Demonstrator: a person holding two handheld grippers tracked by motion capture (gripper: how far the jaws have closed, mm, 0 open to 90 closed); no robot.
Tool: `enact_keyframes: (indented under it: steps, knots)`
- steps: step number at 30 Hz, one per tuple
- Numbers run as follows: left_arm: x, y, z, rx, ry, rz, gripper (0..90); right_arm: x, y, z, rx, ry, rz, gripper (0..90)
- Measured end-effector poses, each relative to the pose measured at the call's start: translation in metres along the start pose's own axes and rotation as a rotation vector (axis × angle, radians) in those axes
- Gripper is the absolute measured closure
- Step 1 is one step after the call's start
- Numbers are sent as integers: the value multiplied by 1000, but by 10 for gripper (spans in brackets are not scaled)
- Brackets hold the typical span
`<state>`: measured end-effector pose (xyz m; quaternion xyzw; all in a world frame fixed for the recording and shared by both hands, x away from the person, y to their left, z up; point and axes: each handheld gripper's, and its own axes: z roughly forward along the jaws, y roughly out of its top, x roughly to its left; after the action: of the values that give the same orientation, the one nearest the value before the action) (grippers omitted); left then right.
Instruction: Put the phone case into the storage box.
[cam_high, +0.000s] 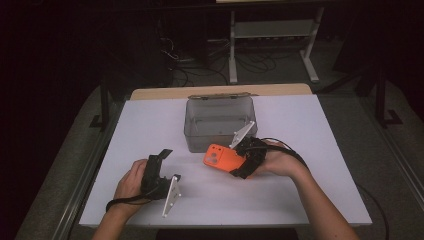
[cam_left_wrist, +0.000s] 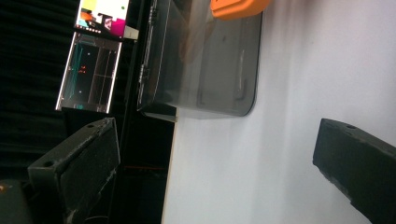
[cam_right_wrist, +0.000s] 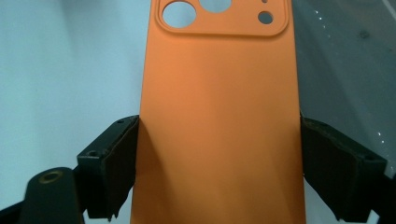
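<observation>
Orange phone case with camera cutouts, pinched in right hand-held gripper; left hand-held gripper spread.

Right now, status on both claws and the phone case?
Right claw shut on orange phone case. Left claw open, empty. Case beside grey bin, nothing blocking.

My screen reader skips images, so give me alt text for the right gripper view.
An orange phone case, back side up with its camera cutouts at the top, is clamped by its long edges between the right gripper's two black jaws. Behind it lies the white table, with the translucent grey box at right.
</observation>
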<state>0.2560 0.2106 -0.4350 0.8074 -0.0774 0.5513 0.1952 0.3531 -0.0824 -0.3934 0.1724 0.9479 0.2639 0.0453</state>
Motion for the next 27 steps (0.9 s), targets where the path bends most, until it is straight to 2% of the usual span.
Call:
enact_keyframes:
  steps: [20,27]
  knots:
    - [-7,26,13,-14,0,56,2,0,1,0,-3,3,7,158]
    - [-9,33,17,-22,6,64,2,0,2,1,-4,5,10,158]
